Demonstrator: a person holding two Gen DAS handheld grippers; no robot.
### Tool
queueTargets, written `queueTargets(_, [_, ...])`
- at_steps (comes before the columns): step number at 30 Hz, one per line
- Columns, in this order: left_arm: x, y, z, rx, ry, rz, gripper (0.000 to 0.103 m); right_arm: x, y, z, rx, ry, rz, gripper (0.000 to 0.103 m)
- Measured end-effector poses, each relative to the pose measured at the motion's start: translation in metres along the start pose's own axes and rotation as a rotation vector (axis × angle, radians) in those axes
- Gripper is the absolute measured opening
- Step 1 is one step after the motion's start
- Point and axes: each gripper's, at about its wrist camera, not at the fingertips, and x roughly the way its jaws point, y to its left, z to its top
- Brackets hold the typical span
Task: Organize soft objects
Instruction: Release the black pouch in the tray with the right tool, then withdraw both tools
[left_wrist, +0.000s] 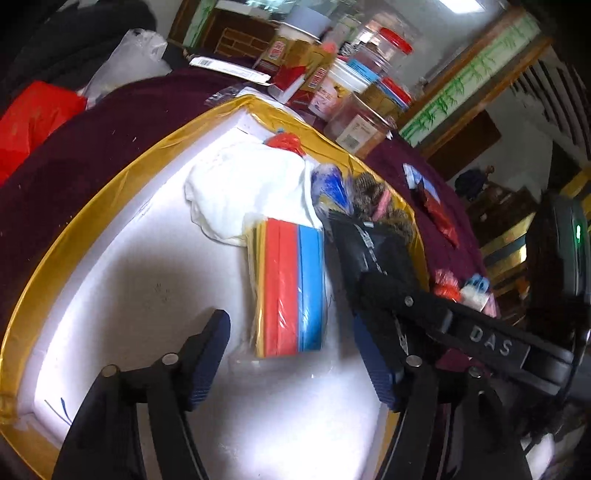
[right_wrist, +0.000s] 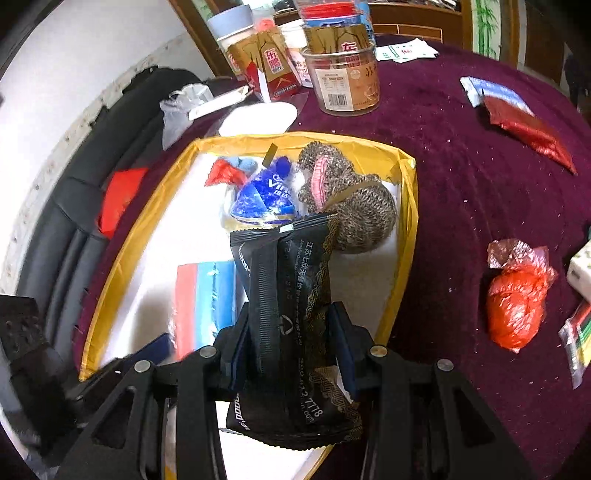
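So the right claw (right_wrist: 291, 343) is clamping a black foil pouch (right_wrist: 291, 295) around its middle, and it's hanging over the yellow-rimmed bin (right_wrist: 406, 236), not down on the white floor yet as far as I can tell. The left claw (left_wrist: 291, 354) is sitting spread apart with nothing in it, hovering over the bin too.

What I'm worrying about: the pouch is crinkly and slick, so it looks like it could be slipping out sideways if the squeeze eases early. Just ahead of the right claw the knitted sock (right_wrist: 351, 206) and the blue tissue pack (right_wrist: 262, 199) are crowding the far corner, so dropping the pouch there is probably going to pile it on top and let it slide. Just left of the pouch, the red-and-blue sponge pack (right_wrist: 207, 302) is eating up floor. Also the two claws are near each other, so bumping is a risk.
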Motion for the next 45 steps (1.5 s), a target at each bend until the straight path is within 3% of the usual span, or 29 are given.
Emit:
queueTargets(6, [0.005, -0.030, -0.022, 0.191, -0.020, 0.133, 0.083, 0.000, 0.006, -0.004, -0.049, -0.001, -0.063, 0.039])
queueTargets(9, [0.005, -0.034, -0.027, 0.190, -0.027, 0.130, 0.085, -0.004, 0.008, -0.007, -0.080, -0.017, -0.045, 0.046])
queueTargets(14, [0.000, -0.019, -0.022, 0.073, -0.029, -0.018, 0.088, -0.044, 0.002, -0.017, -0.034, -0.137, 0.047, 0.064])
queueTargets(16, [-0.002, -0.014, -0.021, 0.030, -0.022, -0.067, 0.088, -0.069, 0.000, -0.026, -0.061, -0.199, 0.049, 0.067])
queueTargets(19, [-0.015, -0.012, -0.029, -0.017, -0.029, -0.120, 0.088, -0.103, -0.011, -0.043, -0.096, -0.294, 0.022, 0.079])
queueTargets(25, [-0.051, -0.045, -0.055, 0.069, -0.098, -0.157, 0.090, -0.144, -0.072, -0.077, -0.034, -0.363, -0.033, 0.082])
queueTargets(31, [-0.049, -0.089, -0.075, 0.195, -0.047, -0.167, 0.090, -0.173, -0.172, -0.110, 0.144, -0.393, -0.118, 0.082])
queueTargets(37, [-0.026, -0.120, -0.096, 0.227, 0.023, -0.166, 0.094, -0.175, -0.246, -0.140, 0.296, -0.386, -0.149, 0.082])
queueTargets(42, [-0.024, -0.139, -0.111, 0.289, -0.033, -0.066, 0.094, -0.158, -0.266, -0.151, 0.345, -0.353, -0.111, 0.082])
queueTargets(45, [-0.022, -0.141, -0.107, 0.270, -0.027, -0.070, 0.094, -0.149, -0.263, -0.143, 0.332, -0.340, -0.092, 0.082])
